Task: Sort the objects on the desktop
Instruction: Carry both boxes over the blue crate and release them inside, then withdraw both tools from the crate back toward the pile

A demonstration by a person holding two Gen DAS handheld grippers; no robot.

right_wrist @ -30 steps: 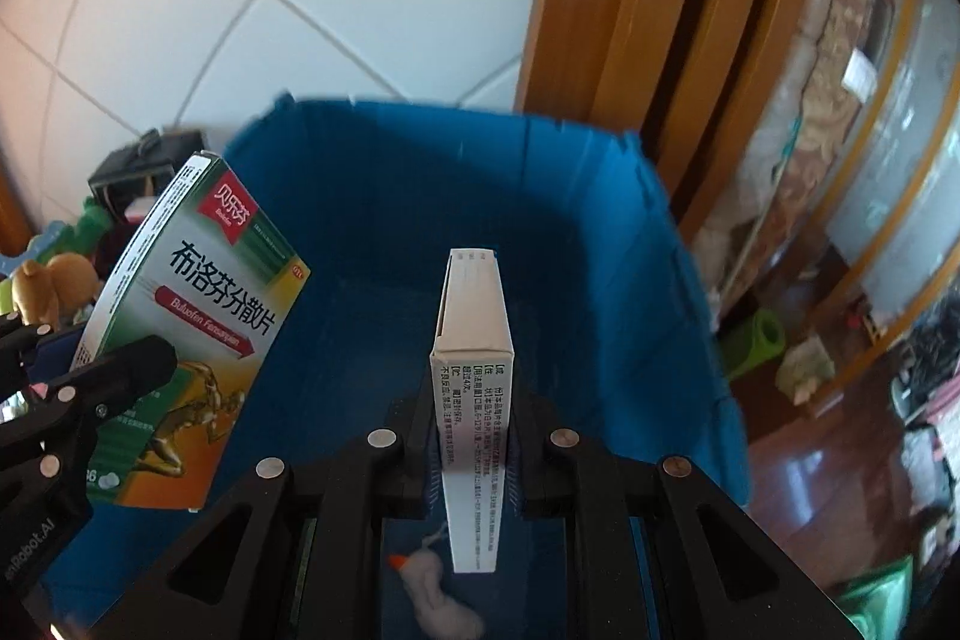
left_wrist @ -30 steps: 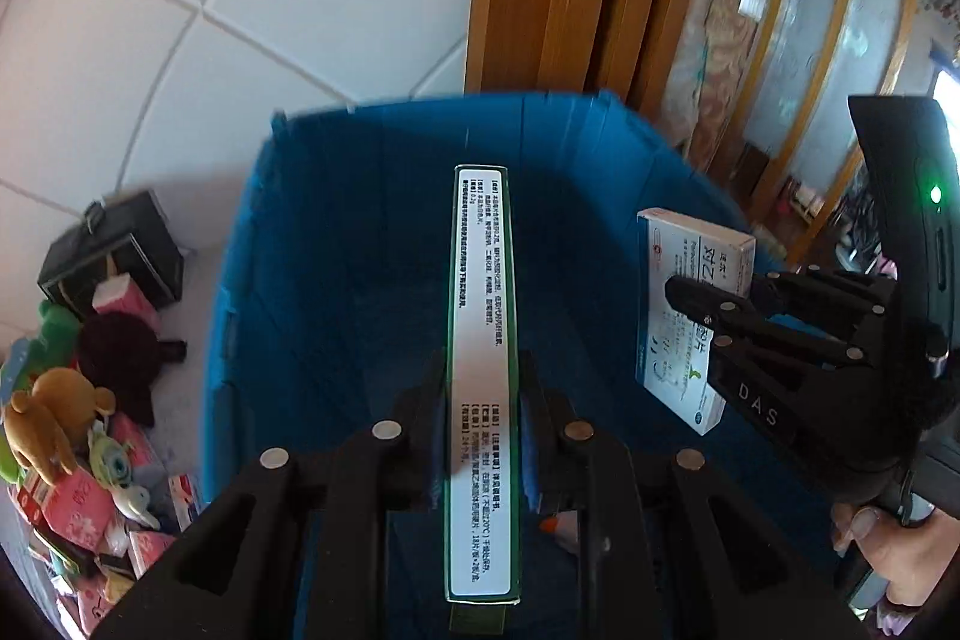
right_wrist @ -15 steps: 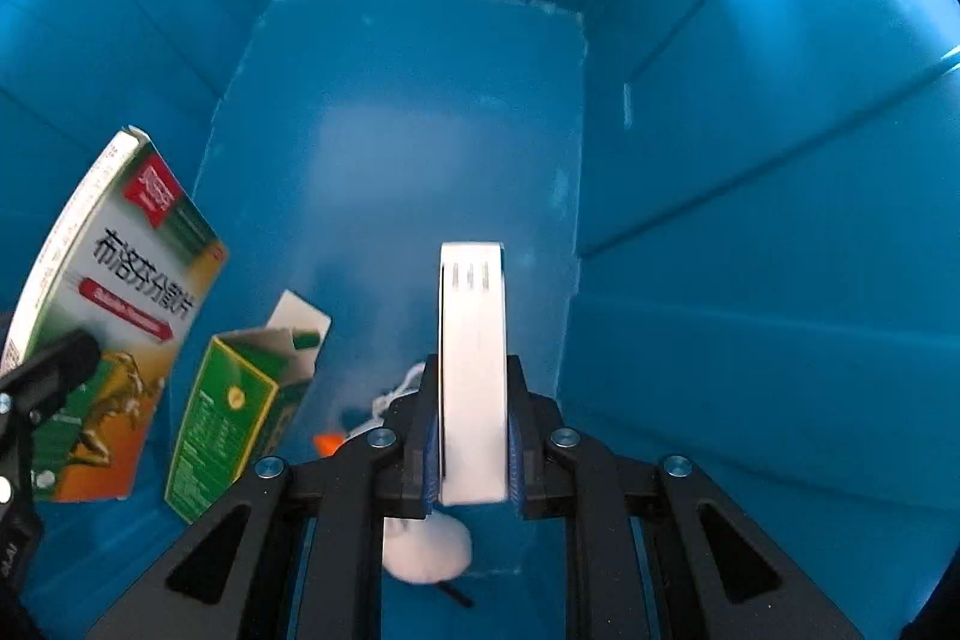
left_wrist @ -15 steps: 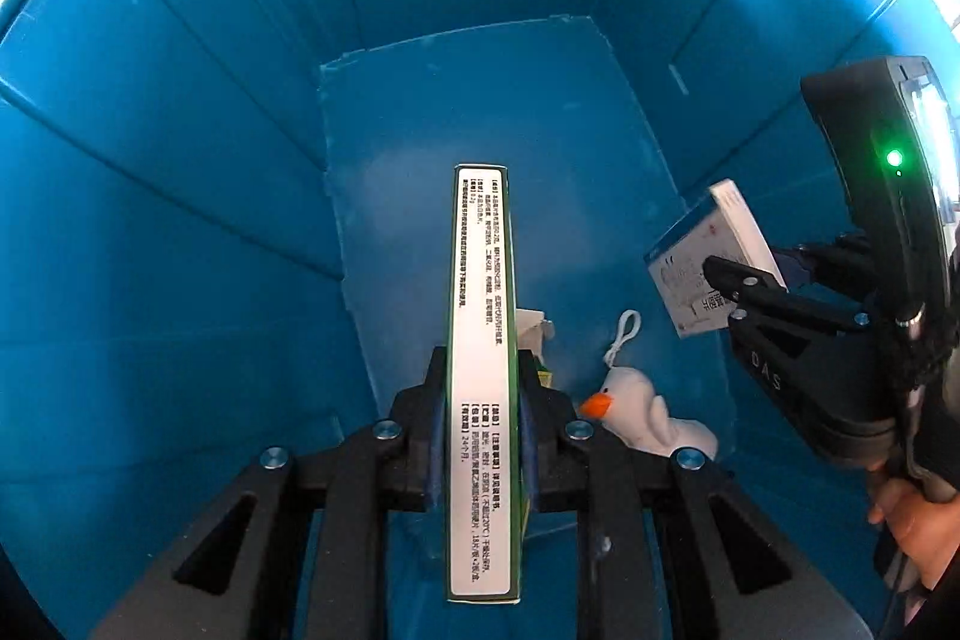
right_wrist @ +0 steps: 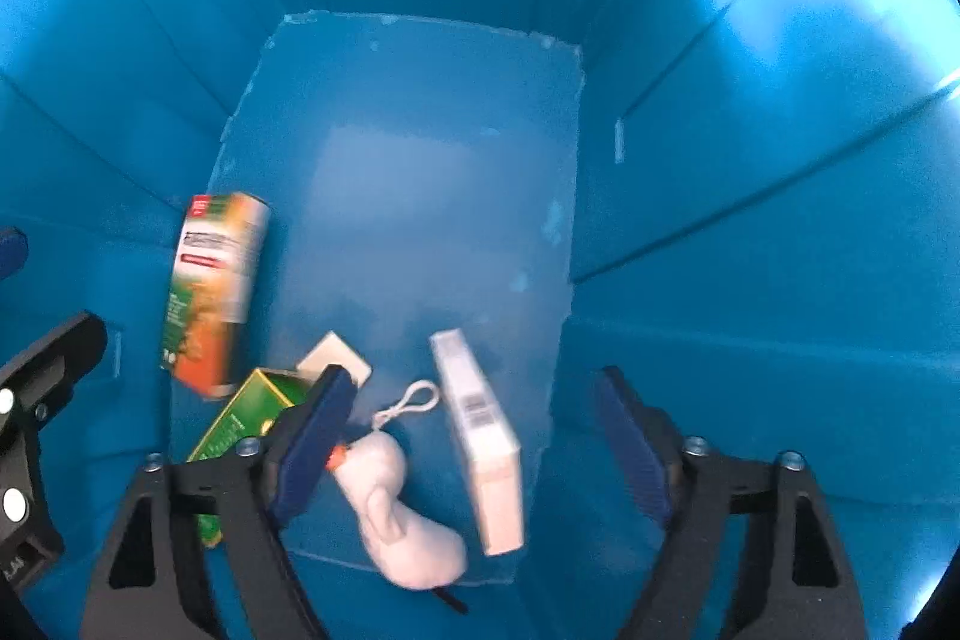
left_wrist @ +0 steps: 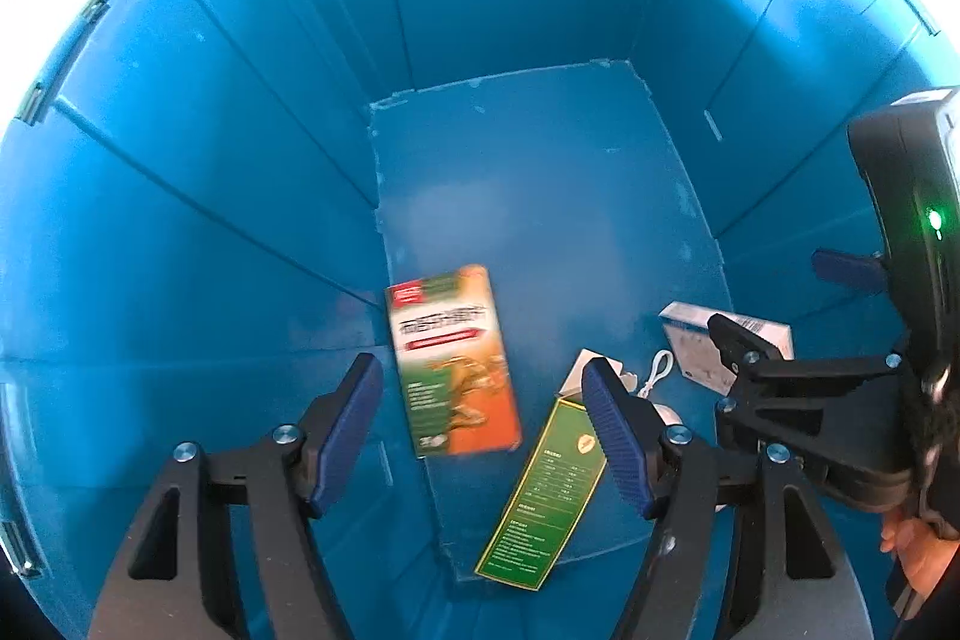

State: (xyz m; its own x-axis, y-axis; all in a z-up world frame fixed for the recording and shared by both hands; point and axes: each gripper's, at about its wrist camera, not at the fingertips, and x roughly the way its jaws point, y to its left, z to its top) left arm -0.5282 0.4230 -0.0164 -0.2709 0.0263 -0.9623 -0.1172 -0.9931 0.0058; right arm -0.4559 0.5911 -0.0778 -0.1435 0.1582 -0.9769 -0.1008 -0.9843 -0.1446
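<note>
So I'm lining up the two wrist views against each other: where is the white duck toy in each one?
Left wrist view: the white duck toy is low and right of centre, mostly hidden behind the left gripper's right finger; only its cord loop and a bit of body show.
Right wrist view: the toy lies in full at bottom centre, beside the white box.
Shared landmark: the green carton on the bin floor, next to the duck.

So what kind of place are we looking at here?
Probably the inside of a deep blue storage bin: ribbed walls all round, with medicine boxes and a white duck toy lying on its floor.
</note>
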